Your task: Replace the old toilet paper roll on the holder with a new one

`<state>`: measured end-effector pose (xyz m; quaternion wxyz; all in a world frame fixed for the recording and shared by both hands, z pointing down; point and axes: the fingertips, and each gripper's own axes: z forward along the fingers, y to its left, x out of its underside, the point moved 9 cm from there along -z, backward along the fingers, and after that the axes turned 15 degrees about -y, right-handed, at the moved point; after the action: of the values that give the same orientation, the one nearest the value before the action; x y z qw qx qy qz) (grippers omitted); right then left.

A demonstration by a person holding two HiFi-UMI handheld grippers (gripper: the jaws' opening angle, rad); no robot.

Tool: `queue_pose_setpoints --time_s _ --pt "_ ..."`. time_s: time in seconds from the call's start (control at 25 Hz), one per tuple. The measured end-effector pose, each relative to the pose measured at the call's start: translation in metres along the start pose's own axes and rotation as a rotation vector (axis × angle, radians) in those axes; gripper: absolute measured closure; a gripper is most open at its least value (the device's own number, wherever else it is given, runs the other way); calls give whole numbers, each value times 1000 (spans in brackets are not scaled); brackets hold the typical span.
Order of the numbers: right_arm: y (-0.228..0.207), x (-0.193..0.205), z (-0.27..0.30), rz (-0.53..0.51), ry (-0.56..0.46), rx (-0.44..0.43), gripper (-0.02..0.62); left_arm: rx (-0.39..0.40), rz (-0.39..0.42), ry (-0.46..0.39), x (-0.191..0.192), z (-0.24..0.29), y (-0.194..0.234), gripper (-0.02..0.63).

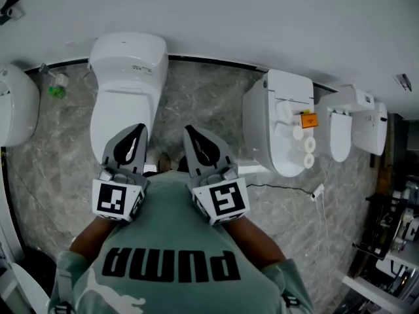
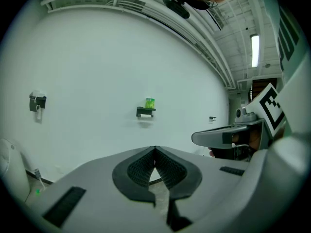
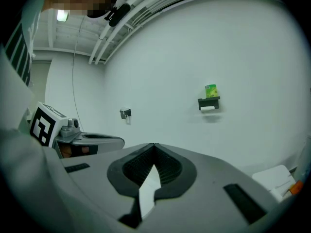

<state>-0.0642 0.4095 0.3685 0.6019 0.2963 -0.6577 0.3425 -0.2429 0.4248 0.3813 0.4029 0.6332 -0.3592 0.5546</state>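
A black toilet paper holder (image 2: 145, 112) hangs on the white wall far ahead, with a green container (image 2: 149, 102) on top. In the right gripper view the holder (image 3: 209, 102) shows a white roll (image 3: 208, 108) under its shelf. Three white rolls (image 1: 308, 150) lie on the lid of the toilet (image 1: 278, 120) at the right. My left gripper (image 1: 139, 128) and right gripper (image 1: 190, 129) are held side by side close to my chest, both shut and empty. Their tips meet in the left gripper view (image 2: 155, 149) and the right gripper view (image 3: 154, 145).
A white toilet (image 1: 127, 77) stands just beyond the grippers, another fixture (image 1: 363, 120) at far right, and a basin-like one (image 1: 16, 103) at far left. A cable (image 1: 288, 190) runs over the marble floor. A small dark wall fitting (image 3: 126, 113) hangs left of the holder.
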Motion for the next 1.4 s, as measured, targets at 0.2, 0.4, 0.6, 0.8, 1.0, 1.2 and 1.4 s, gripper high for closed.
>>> queue_pose_setpoints --time_s 0.2,0.4,0.6,0.8,1.0,1.2,1.4 --pt "-21 -7 14 -9 2 -26 592 -28 -1 -1 -3 21 -1 603" --pt "-52 -16 26 -4 -5 -29 592 -33 11 -5 -5 52 -9 603" --pt "-77 -24 39 1 -14 -57 592 -57 21 -1 -8 77 -15 603" --pt "-101 -26 50 21 -38 -75 592 -83 48 14 -9 99 -18 603" --pt "-120 -29 59 28 -64 -110 592 -103 84 18 -13 117 -19 603" --pt "-142 -32 62 32 -84 -139 592 -119 97 6 -17 138 -32 603" --pt "-168 -35 58 41 -108 -146 592 -146 109 27 -11 154 -48 603"
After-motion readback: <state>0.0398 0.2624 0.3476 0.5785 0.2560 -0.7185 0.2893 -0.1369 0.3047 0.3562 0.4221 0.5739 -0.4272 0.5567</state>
